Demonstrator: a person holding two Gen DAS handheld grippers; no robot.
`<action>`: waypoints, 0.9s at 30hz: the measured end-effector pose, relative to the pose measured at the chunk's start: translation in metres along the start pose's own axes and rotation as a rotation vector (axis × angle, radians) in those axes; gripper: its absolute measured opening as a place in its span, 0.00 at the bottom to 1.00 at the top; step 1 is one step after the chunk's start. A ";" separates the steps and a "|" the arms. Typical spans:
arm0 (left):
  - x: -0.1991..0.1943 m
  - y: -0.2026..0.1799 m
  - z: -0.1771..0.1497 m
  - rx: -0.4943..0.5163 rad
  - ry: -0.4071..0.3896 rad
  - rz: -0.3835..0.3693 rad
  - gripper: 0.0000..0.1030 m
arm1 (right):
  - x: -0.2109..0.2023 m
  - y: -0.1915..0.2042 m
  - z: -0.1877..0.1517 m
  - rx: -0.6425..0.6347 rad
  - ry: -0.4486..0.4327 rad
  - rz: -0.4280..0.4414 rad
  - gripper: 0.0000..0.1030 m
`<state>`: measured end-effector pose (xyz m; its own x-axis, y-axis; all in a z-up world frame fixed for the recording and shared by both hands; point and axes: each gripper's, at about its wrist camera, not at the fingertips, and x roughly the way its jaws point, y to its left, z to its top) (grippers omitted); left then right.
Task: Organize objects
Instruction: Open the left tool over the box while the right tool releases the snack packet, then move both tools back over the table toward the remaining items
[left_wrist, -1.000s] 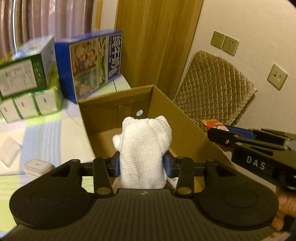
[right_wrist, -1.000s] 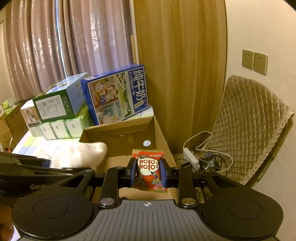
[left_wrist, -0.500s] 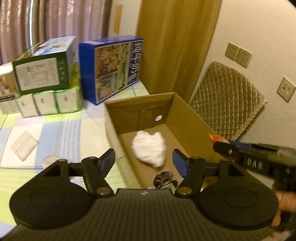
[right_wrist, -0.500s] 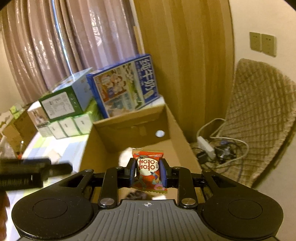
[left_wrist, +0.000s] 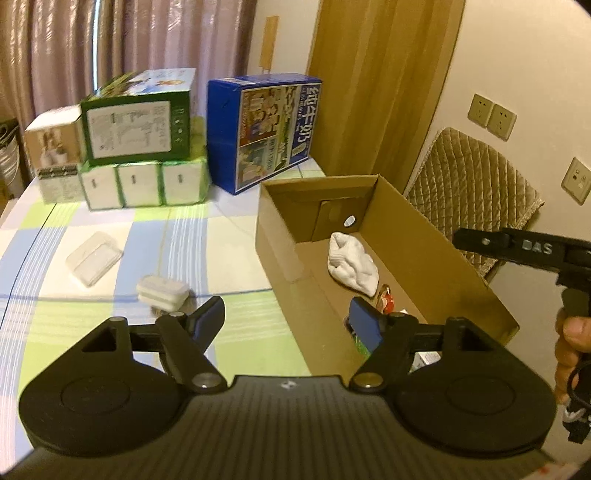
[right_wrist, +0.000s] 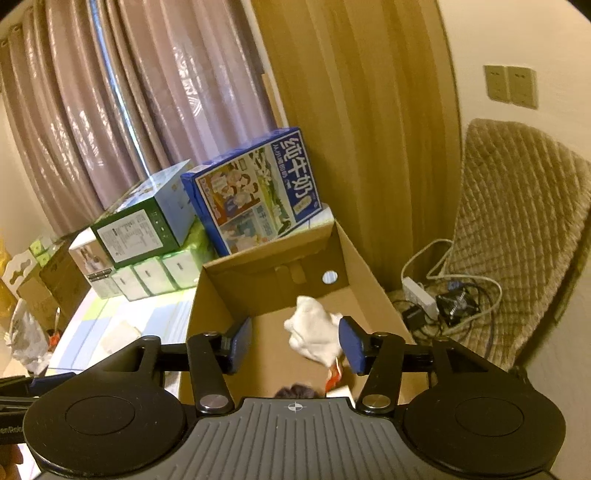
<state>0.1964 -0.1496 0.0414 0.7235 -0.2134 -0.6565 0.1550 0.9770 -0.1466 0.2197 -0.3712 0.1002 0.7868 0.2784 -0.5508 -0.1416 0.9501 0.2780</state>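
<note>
Landmark: cardboard box (left_wrist: 436, 236), on the table (left_wrist: 229, 240) at its right edge. Inside the box: cloth (left_wrist: 352, 264) toward the far end, snack packet (left_wrist: 386, 301) just nearer than it. Left of the box on the table: two small cases (left_wrist: 162, 291) (left_wrist: 94, 258). Behind the box: milk carton (left_wrist: 266, 129); stacked cartons (left_wrist: 136, 136) to its left.

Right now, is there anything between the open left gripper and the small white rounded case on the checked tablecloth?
Nothing visible stands between them. The left gripper is open and empty, and the small white rounded case lies on the checked tablecloth just ahead of its left finger. The brown cardboard box stands off to the right.
</note>
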 end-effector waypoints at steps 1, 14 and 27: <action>-0.003 0.002 -0.003 -0.005 0.002 0.002 0.71 | -0.005 0.001 -0.003 0.007 0.000 0.001 0.51; -0.057 0.023 -0.035 -0.033 0.008 0.018 0.81 | -0.062 0.051 -0.041 0.004 -0.003 0.028 0.72; -0.108 0.084 -0.074 -0.081 0.003 0.087 0.98 | -0.087 0.132 -0.073 -0.089 -0.008 0.094 0.95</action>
<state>0.0816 -0.0451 0.0453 0.7298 -0.1279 -0.6716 0.0365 0.9882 -0.1486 0.0885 -0.2601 0.1271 0.7723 0.3660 -0.5192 -0.2674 0.9287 0.2569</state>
